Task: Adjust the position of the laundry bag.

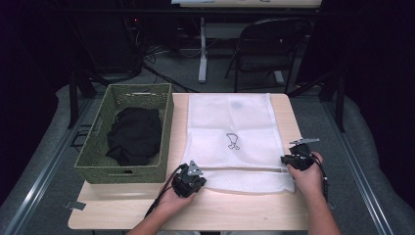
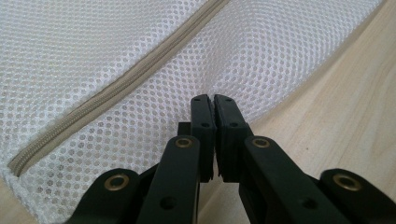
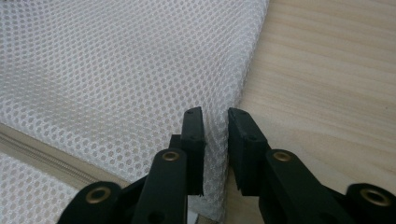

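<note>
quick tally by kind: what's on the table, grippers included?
Mesh laundry bag: 1
Green woven basket: 1
Black garment, in the basket: 1
Grippers: 2, left gripper and right gripper, both at the bag's near edge
Total: 5

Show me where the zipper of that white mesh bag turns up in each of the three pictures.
High view: zipper runs across the mesh bag near its front edge, between both grippers.
Left gripper view: diagonal, lower left to top centre.
Right gripper view: lower left corner.
Shared landmark: the wooden table.
</note>
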Motion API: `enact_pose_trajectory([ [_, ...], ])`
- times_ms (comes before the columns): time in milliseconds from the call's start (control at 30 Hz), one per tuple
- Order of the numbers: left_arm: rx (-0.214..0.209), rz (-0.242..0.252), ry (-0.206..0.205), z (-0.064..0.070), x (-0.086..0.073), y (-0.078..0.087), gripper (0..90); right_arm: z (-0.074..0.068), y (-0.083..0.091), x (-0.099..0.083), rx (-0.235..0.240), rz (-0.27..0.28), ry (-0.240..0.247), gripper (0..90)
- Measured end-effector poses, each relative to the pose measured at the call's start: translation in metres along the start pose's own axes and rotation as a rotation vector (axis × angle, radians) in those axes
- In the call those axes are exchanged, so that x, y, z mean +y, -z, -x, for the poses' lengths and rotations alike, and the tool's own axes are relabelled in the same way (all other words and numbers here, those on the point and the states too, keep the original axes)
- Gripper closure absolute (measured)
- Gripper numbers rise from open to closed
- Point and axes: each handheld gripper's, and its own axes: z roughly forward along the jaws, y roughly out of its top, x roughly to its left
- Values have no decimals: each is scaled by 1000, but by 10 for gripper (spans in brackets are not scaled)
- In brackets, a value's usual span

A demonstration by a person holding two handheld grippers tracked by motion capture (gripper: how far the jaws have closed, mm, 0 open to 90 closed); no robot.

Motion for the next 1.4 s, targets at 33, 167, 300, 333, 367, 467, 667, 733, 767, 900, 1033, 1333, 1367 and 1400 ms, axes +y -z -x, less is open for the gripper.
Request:
enact_pose_trajectory([
  [33,0,0,0,0,0,0,875,0,0,0,1,1,4,794],
  [167,1,3,2,0,0,0,876,-2,1,1,-5,0,17,849],
  [300,-1,2,3,0,0,1,876,-2,2,1,-8,-4,31,863],
  [333,-4,5,4,-1,0,1,877,-2,3,2,-7,1,36,866],
  [367,-5,4,3,-1,0,1,877,-2,3,2,-7,1,36,866],
  [467,-5,7,3,-1,1,3,877,-2,5,2,-2,4,42,871],
  [667,-4,13,10,-1,1,5,878,-4,9,4,-3,16,45,873],
  [733,-6,13,9,-1,1,6,878,-4,11,4,0,19,44,874],
  [767,-6,16,8,-1,1,7,879,-5,11,4,2,18,47,874],
  [900,-5,21,8,0,2,9,879,-6,13,4,1,14,55,874],
  [1033,0,26,3,1,2,13,879,-8,16,3,2,18,60,874],
  [1333,-12,21,-7,4,1,19,879,-10,20,-4,6,16,53,875],
  [1367,-12,21,-7,4,1,19,879,-10,20,-4,6,16,53,875],
  [1400,-17,21,-11,5,1,20,879,-10,22,-6,14,16,52,874],
])
